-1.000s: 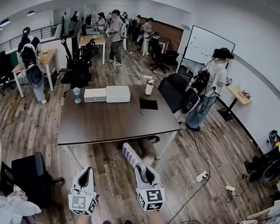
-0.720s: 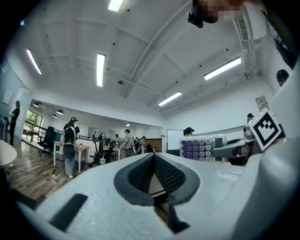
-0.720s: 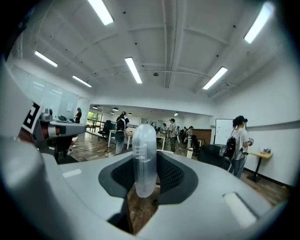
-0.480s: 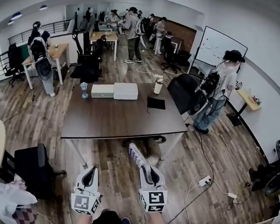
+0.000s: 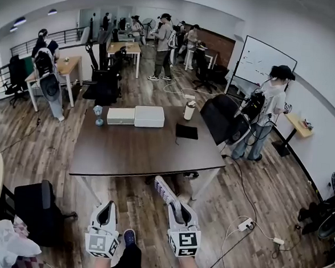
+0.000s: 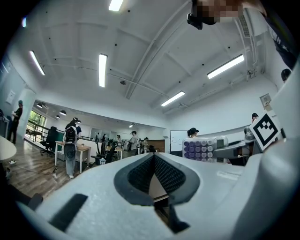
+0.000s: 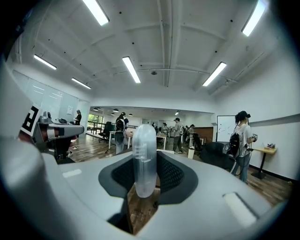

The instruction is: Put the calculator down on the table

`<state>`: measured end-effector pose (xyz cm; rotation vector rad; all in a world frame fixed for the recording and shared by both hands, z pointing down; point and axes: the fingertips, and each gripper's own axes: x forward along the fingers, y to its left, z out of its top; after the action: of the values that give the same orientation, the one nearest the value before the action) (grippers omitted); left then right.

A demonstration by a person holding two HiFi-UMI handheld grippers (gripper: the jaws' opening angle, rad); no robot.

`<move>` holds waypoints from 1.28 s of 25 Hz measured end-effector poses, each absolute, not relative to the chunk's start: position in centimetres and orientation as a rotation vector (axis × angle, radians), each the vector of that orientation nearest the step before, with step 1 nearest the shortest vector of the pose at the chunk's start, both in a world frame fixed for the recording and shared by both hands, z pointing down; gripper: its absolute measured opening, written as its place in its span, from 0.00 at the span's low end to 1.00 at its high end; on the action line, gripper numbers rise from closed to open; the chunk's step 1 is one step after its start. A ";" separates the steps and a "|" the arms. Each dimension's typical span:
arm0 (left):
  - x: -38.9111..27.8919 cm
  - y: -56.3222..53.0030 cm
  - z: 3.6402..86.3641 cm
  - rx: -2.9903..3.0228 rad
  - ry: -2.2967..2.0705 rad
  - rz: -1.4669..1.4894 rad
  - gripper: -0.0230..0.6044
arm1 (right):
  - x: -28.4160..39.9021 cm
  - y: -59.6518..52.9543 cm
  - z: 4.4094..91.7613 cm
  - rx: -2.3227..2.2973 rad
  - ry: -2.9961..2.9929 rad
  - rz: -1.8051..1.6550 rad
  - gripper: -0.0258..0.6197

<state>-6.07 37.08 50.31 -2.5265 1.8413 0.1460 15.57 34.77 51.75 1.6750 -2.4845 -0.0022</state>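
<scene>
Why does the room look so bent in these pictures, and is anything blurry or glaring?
Head view: a wide-angle lens bows the room and the table's edges, though the picture is fairly sharp. Left gripper view: the ceiling light strips glare white, and the corners go dark. Right gripper view: the same curving shows here, and the calculator, close to the lens, looks slightly soft.

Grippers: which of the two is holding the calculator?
The right gripper: its jaws are clamped on the calculator, which juts out ahead of it. The left gripper has nothing between its jaws.
</scene>
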 end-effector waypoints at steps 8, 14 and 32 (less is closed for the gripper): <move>-5.6 29.4 50.8 -2.599 1.743 0.142 0.03 | 14.8 28.1 51.6 1.694 -2.491 0.027 0.22; -7.2 22.8 51.8 -2.600 1.763 0.127 0.03 | 13.8 21.7 51.9 1.703 -2.495 0.048 0.22; -13.2 1.9 49.5 -2.615 1.724 0.130 0.03 | 9.1 1.6 51.0 1.763 -2.463 0.127 0.22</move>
<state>-13.23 1.93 49.53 -2.6151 1.7244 0.1301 9.11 1.63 50.95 1.7631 -2.4635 0.1271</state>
